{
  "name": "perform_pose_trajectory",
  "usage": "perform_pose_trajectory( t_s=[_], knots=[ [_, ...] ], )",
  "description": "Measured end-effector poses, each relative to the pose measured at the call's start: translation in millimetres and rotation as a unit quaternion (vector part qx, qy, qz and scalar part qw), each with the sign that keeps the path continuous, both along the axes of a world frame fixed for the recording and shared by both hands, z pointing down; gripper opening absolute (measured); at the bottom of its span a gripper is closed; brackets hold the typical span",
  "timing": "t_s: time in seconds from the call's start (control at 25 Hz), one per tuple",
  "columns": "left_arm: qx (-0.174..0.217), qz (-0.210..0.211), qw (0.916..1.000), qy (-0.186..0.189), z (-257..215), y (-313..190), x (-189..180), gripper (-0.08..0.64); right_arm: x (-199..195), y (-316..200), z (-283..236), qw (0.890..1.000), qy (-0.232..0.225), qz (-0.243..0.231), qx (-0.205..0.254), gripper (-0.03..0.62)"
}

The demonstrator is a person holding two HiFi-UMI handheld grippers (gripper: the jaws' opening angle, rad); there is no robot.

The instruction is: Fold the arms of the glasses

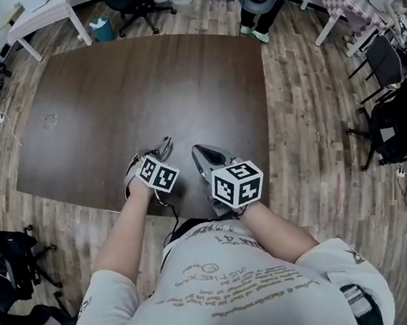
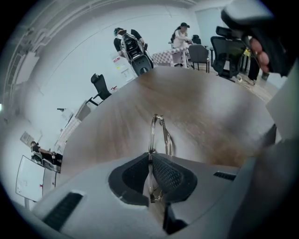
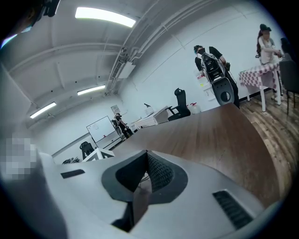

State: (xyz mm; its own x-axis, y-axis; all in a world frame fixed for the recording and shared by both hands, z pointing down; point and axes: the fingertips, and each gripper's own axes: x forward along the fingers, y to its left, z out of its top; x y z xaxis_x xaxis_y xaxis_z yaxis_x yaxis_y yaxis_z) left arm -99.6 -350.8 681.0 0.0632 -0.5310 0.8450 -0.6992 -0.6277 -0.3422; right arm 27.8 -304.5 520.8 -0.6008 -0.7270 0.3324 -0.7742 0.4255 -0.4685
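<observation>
Working outward from the person's body, we find the right gripper (image 1: 201, 151) over the near edge of the surface (image 1: 141, 77), its fingers (image 3: 161, 172) clenched with nothing we can make out between them. In that state it cannot take an arm, and nudging one with closed tips risks skidding off the thin wire. Just beside it, the left gripper (image 2: 150, 153) has its fingers (image 2: 170, 173) grasping the glasses (image 2: 159, 128) edge-on by a slim part of the frame. The rest projects forward over the wood, and we cannot tell whether it rests there. We judge this hold narrow: a sideways push could pivot the frame in the pads or strain a hinge. Both tools sit close to the edge, so a slipped pair may drop to the floor (image 1: 307, 108) beyond reach.
</observation>
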Motion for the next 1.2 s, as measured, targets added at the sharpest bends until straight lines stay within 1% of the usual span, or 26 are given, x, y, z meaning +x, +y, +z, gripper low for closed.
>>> perform_pose_trajectory(
  t_s=[0.08, 0.2, 0.36, 0.48, 0.56, 0.6, 0.68, 0.72, 0.76, 0.8, 0.88, 0.92, 1.04, 1.12, 1.2],
  knots=[
    [0.002, 0.008, 0.9998, -0.019, 5.7, -4.0, 1.6, 0.034, 3.6, -2.4, 1.3, 1.000, 0.002, 0.002, -0.003, 0.014],
    [0.001, 0.012, 0.9995, -0.030, 10.8, -7.3, 2.9, 0.035, 9.1, -6.4, 2.3, 1.000, 0.006, 0.009, -0.007, 0.014],
    [0.009, 0.007, 0.9997, -0.023, 9.0, -10.4, 2.0, 0.035, 13.1, -9.9, 3.9, 1.000, 0.004, 0.015, -0.014, 0.014],
    [0.014, -0.002, 0.9997, -0.018, 6.3, -10.2, 0.4, 0.072, 16.3, -10.9, 4.9, 1.000, -0.004, 0.014, -0.018, 0.014],
    [0.025, -0.012, 0.9996, -0.009, -2.7, -10.5, 0.3, 0.080, 16.0, -11.4, 0.3, 1.000, -0.016, 0.009, -0.015, 0.014],
    [0.034, -0.022, 0.9992, 0.003, -10.6, -11.3, 0.4, 0.080, 15.0, -12.2, -2.9, 1.000, -0.020, 0.005, -0.010, 0.014],
    [0.049, -0.052, 0.9965, 0.043, -30.0, -12.1, 0.3, 0.078, 11.5, -14.6, -8.2, 1.000, -0.022, -0.003, 0.001, 0.014],
    [0.055, -0.070, 0.9938, 0.067, -40.6, -11.7, -0.2, 0.075, 9.2, -15.4, -10.0, 1.000, -0.021, -0.007, 0.004, 0.014],
    [0.061, -0.086, 0.9899, 0.094, -52.2, -10.8, -0.6, 0.039, 6.8, -15.8, -11.2, 1.000, -0.020, -0.010, 0.007, 0.014],
    [0.069, -0.102, 0.9848, 0.123, -64.8, -9.9, -0.7, 0.023, 4.2, -15.6, -12.3, 1.000, -0.018, -0.014, 0.009, 0.014],
    [0.093, -0.125, 0.9714, 0.179, -92.5, -9.5, -1.2, 0.014, -1.8, -14.9, -14.8, 1.000, -0.010, -0.022, 0.016, 0.014],
    [0.108, -0.132, 0.9645, 0.202, -105.9, -10.0, -2.3, 0.014, -5.3, -14.5, -16.4, 0.999, -0.005, -0.027, 0.022, 0.014],
    [0.148, -0.148, 0.9448, 0.252, -138.4, -9.4, -7.5, 0.014, -16.3, -13.7, -21.8, 0.998, 0.019, -0.043, 0.045, 0.014],
    [0.158, -0.162, 0.9325, 0.282, -152.3, -4.4, -8.5, 0.014, -21.7, -12.7, -25.4, 0.996, 0.036, -0.054, 0.060, 0.014],
    [0.156, -0.171, 0.9230, 0.307, -162.3, 4.5, -5.4, 0.014, -23.8, -10.5, -31.5, 0.995, 0.043, -0.058, 0.070, 0.014]
  ],
)
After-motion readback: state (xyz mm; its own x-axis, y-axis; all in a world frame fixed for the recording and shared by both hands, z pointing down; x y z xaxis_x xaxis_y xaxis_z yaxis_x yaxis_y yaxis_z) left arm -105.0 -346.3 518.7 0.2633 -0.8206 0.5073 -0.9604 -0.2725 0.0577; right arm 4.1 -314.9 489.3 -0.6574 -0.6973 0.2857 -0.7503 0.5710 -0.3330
